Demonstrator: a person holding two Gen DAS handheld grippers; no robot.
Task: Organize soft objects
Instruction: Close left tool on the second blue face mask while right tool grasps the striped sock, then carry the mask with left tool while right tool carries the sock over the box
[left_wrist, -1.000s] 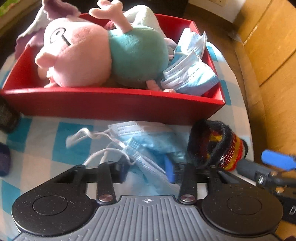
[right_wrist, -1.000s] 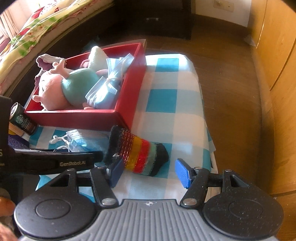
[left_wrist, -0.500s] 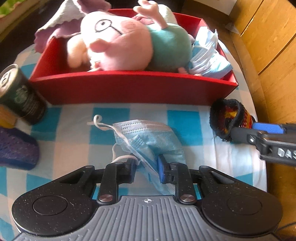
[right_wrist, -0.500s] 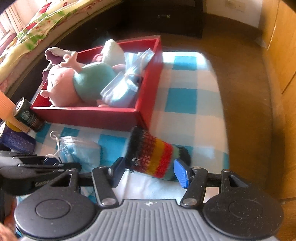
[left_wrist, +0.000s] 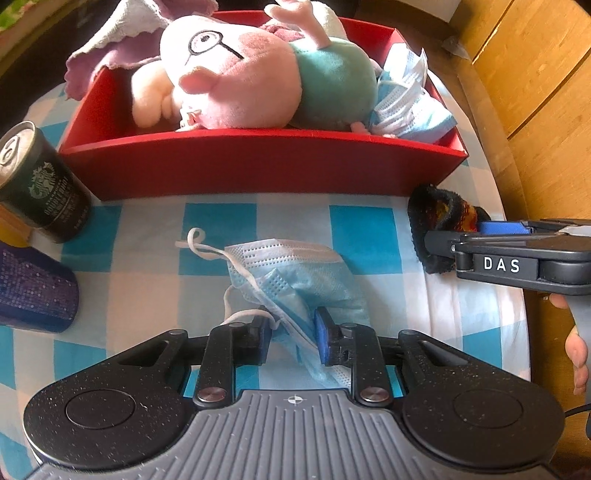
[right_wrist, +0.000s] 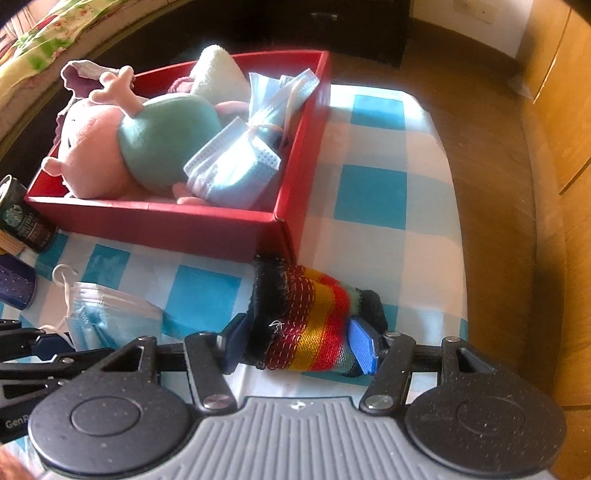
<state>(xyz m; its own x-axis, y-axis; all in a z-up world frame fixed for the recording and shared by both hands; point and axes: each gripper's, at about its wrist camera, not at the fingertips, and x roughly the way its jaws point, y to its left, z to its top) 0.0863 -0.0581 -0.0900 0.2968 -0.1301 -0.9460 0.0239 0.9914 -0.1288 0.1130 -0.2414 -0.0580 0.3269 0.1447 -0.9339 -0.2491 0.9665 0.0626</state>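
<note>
While the red box (left_wrist: 258, 166) fills the upper middle of the left wrist view, it holds a pink plush pig (left_wrist: 236, 74) in a teal shirt with folded blue masks (left_wrist: 406, 107) piled at its right end. At the left edge stand a dark can (left_wrist: 40, 184) and a purple object (left_wrist: 33, 291) cut off by the frame. Lower centre, the left tongs (left_wrist: 291, 336) are pinched narrow on a loose blue face mask (left_wrist: 295, 280) lying on the checked surface (left_wrist: 147, 266). Only the right wrist view shows the whole striped sock (right_wrist: 306, 325), lower centre beside the box corner, gripped between the right tongs (right_wrist: 299, 345); the other view shows just its dark cuff.
</note>
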